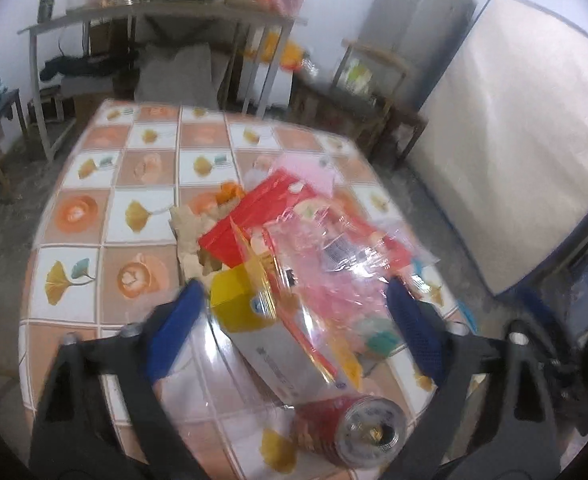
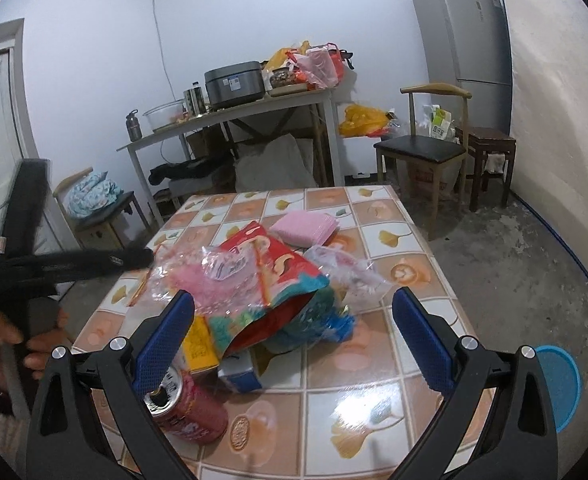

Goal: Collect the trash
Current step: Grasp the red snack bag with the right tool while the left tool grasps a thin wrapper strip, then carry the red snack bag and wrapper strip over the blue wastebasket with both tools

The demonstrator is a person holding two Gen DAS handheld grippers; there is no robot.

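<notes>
Both grippers, left (image 1: 295,312) & right (image 2: 294,316), spread wide, gripping nothing. Left view blurry; red can (image 2: 192,410) half-hidden behind right's finger; blue bin (image 2: 559,386) cut off by the arm.

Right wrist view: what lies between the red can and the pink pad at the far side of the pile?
Between the red can and the pink pad lie a yellow box, a red snack bag and crumpled clear plastic wrap.

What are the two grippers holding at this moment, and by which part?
Nothing is held. The left gripper and the right gripper both stand open above the trash pile on the table, with no item pinched between their fingers.
</notes>
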